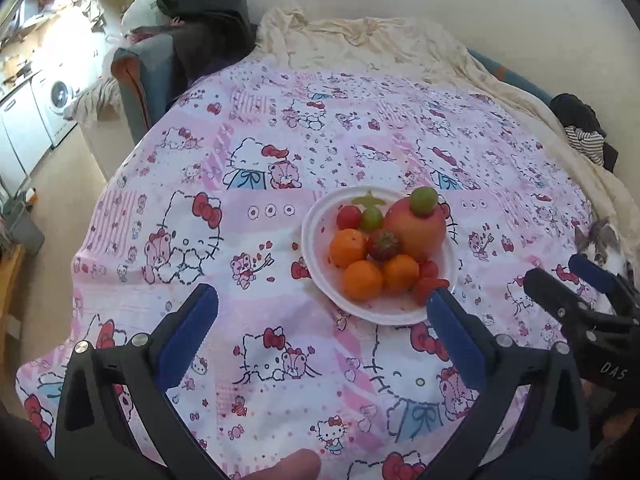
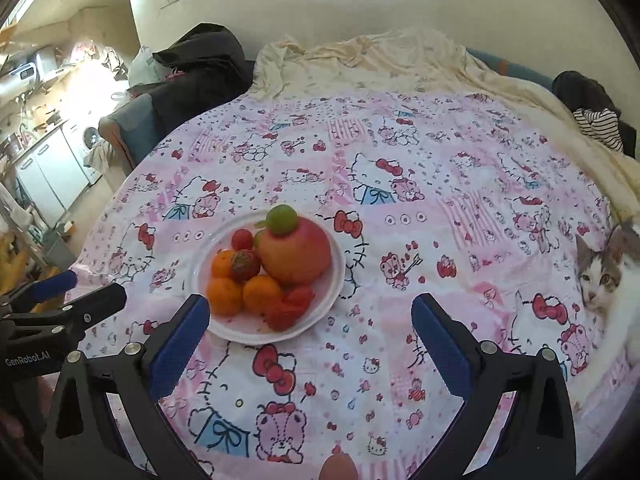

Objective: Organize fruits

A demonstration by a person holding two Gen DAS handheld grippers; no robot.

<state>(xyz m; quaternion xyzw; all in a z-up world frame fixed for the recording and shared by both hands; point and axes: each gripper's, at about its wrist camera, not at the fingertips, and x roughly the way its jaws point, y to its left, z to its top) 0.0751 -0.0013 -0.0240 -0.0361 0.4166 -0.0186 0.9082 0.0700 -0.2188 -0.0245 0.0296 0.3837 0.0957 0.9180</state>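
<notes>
Plate (image 1: 316,236) holding 3 oranges (image 1: 362,280), 1 mango (image 1: 416,228), both grippers wide open, empty.

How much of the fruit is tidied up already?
Nearly all done, it seems: the oranges, mango, strawberries and grapes are piled on the white plate. Both tongs, left and right, are open and empty. No loose fruit remains on the cloth.
</notes>
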